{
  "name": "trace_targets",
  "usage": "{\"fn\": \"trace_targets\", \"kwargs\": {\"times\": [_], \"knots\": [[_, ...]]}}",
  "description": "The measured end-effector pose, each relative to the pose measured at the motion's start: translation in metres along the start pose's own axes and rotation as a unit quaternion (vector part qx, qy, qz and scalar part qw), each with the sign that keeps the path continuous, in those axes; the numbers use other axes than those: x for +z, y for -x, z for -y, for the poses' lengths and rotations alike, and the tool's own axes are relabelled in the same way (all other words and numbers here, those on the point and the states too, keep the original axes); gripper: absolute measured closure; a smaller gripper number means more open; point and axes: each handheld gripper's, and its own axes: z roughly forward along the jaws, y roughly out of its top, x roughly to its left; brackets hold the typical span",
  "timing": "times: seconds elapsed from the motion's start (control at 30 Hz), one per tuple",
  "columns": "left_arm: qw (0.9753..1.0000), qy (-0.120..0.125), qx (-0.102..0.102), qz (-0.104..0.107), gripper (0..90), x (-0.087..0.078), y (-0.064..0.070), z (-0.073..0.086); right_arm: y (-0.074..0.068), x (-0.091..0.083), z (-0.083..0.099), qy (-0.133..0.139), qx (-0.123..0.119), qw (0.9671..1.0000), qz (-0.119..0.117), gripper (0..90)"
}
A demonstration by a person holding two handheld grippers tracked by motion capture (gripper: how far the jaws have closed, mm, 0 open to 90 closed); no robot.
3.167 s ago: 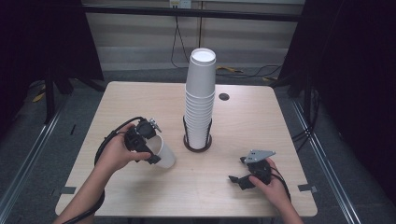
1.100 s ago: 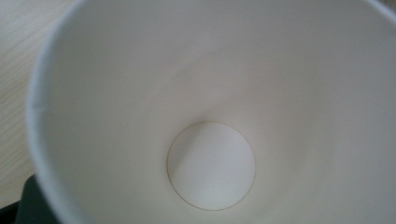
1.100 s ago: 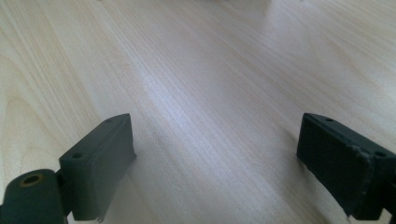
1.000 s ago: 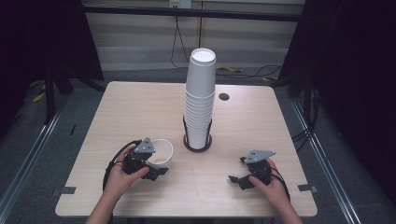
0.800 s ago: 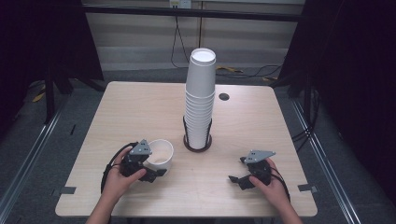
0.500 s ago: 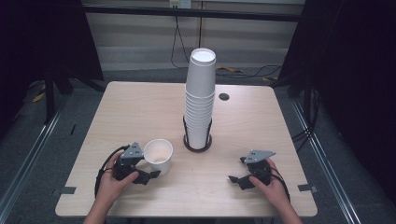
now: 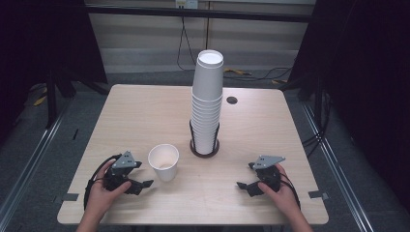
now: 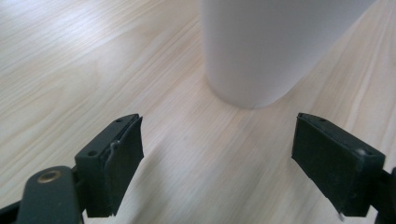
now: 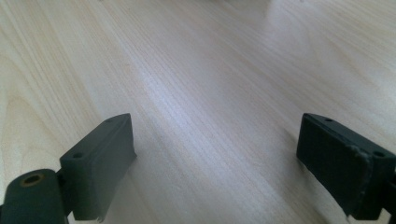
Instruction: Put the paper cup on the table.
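Note:
A single white paper cup [image 7: 163, 162] stands upright on the wooden table [image 7: 145, 111], left of the tall cup stack [image 7: 208, 104]. My left gripper [image 7: 140, 183] rests on the table just left of that cup, open and apart from it. In the left gripper view the cup's white wall [image 8: 275, 46] rises ahead, beyond the left gripper [image 8: 233, 172], whose spread jaws hold nothing. Near the front right of the table lies my right gripper [image 7: 247, 184], open. The right gripper [image 9: 219, 168] has bare wood between its wide jaws in the right gripper view.
The cup stack sits in a black wire holder [image 7: 203, 144] at the table's middle. A dark round hole [image 7: 232, 100] lies behind it to the right. Cables [image 7: 94, 176] loop beside my left hand. Dark curtains and floor surround the table.
My left gripper set the cup upright on the table, let go of it and drew back toward the front left. The right gripper stayed still.

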Motion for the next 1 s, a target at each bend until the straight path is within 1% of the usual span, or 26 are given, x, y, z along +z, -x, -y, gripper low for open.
{"fn": "trace_targets", "kwargs": {"times": [0.03,0.07,0.1,0.2,0.3,0.33,0.37,0.4,0.43,0.47,0.5,0.53,1.0], "knots": [[1.0,-0.003,0.001,-0.007,16.4,-0.002,-0.002,0.003,0.0,0.0,0.0,0.0,0.0,1.0,0.0,10.6],[1.0,-0.005,0.001,-0.008,16.3,-0.003,-0.003,0.004,0.0,0.0,0.0,0.0,0.0,1.0,0.0,10.7],[0.9999,-0.009,-0.004,-0.009,16.3,-0.004,-0.004,0.007,0.0,0.0,0.0,0.0,0.0,1.0,0.0,10.6],[0.9997,-0.017,-0.002,-0.02,16.4,-0.005,-0.007,0.013,0.0,0.0,0.0,0.0,0.0,1.0,0.0,10.6],[0.9995,-0.02,-0.003,-0.023,16.7,-0.005,-0.01,0.018,0.0,0.0,0.0,0.0,0.0,1.0,0.0,10.7],[0.9995,-0.021,-0.006,-0.023,16.5,-0.005,-0.011,0.02,0.0,0.0,0.0,0.0,0.0,1.0,0.0,10.7],[0.9996,-0.015,-0.007,-0.024,16.2,-0.006,-0.012,0.022,0.0,0.0,0.0,0.0,0.0,1.0,0.0,10.6],[0.9995,-0.015,-0.007,-0.027,16.3,-0.006,-0.013,0.023,0.0,0.0,0.0,0.0,0.0,1.0,0.0,10.6],[0.9993,-0.013,-0.009,-0.032,16.3,-0.007,-0.014,0.024,0.0,0.0,0.0,0.0,0.0,1.0,0.0,10.6],[0.9994,-0.008,-0.009,-0.031,16.0,-0.007,-0.015,0.025,0.0,0.0,0.0,0.0,0.0,1.0,0.0,10.6],[0.9994,0.001,-0.01,-0.033,14.9,-0.006,-0.015,0.027,0.0,0.0,0.0,0.0,0.0,1.0,0.0,10.6],[0.9994,0.003,-0.013,-0.032,14.5,-0.006,-0.016,0.028,0.0,0.0,0.0,0.0,0.0,1.0,0.0,10.6],[0.9994,0.003,-0.014,-0.033,14.0,-0.006,-0.015,0.027,-0.001,0.0,0.0,0.001,0.001,1.0,0.005,10.6]]}}
